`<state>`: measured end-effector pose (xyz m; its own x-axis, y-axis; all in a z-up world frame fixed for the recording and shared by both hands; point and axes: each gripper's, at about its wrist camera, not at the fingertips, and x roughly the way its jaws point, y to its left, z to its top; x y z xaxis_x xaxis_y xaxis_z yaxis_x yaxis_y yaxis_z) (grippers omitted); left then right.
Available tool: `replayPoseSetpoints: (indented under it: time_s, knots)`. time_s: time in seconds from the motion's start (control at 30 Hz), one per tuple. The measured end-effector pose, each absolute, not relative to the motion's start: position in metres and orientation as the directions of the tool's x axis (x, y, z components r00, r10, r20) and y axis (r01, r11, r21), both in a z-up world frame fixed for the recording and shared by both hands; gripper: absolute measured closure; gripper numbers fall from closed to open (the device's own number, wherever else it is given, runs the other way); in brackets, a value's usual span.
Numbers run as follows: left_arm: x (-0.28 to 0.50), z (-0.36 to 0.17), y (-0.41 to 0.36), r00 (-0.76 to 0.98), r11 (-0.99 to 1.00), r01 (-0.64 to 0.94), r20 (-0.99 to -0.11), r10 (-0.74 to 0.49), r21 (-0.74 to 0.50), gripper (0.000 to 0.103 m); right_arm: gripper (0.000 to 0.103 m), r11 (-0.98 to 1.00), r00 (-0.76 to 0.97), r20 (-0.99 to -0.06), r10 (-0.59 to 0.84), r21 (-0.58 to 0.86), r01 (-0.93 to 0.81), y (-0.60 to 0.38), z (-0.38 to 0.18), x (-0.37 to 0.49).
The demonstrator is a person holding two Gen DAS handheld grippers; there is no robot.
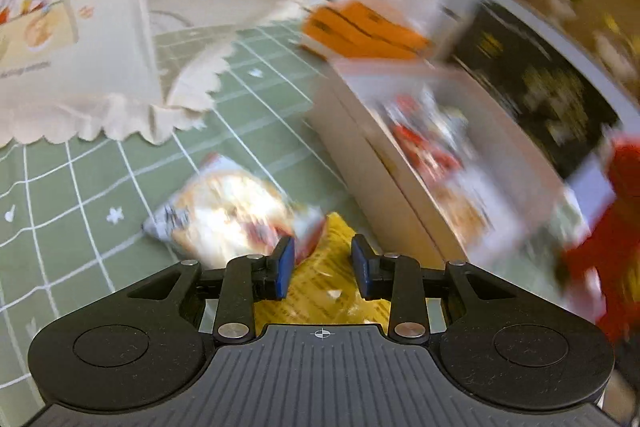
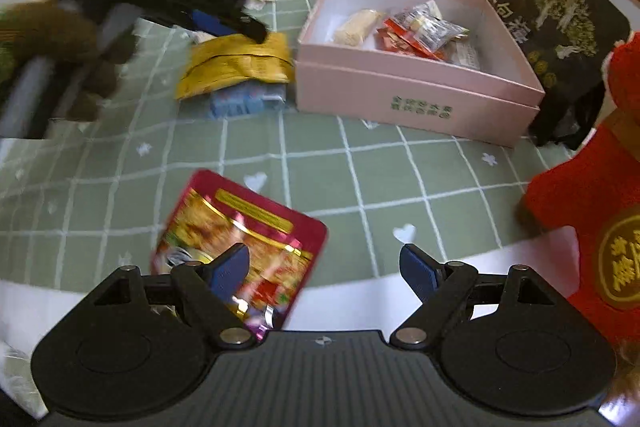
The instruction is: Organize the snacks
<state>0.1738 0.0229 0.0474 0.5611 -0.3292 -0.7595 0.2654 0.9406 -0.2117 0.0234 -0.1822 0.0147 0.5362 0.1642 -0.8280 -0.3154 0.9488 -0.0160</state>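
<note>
Meanwhile left claw [image 1: 322,265] grips yellow packet [image 1: 320,291] beside pink box [image 2: 416,99]

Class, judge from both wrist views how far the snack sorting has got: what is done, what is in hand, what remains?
Done: several small packets already lie in the pink box. In hand: the left gripper has the yellow packet between its fingers. Left: the red pouch lies on the green tablecloth under the open right gripper, the blue packet sits below the yellow one, and an orange-and-white packet remains.
</note>
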Motion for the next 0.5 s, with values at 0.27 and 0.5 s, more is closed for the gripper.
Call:
replayPoseSetpoints:
  time_s: [0.27, 0.5]
  knots:
    - [0.103, 0.041, 0.025, 0.456, 0.923, 0.326, -0.822, -0.342, -0.203, 0.067, 0.018, 0.966, 0.521, -0.828, 0.209, 0.09, -0.243, -0.196, 0.005, 0.029]
    - [0.084, 0.048, 0.04, 0.443, 0.925, 0.255, -0.816, -0.371, -0.282, 0.063, 0.018, 0.968, 0.536, -0.823, 0.188, 0.062, -0.244, -0.191, 0.003, 0.03]
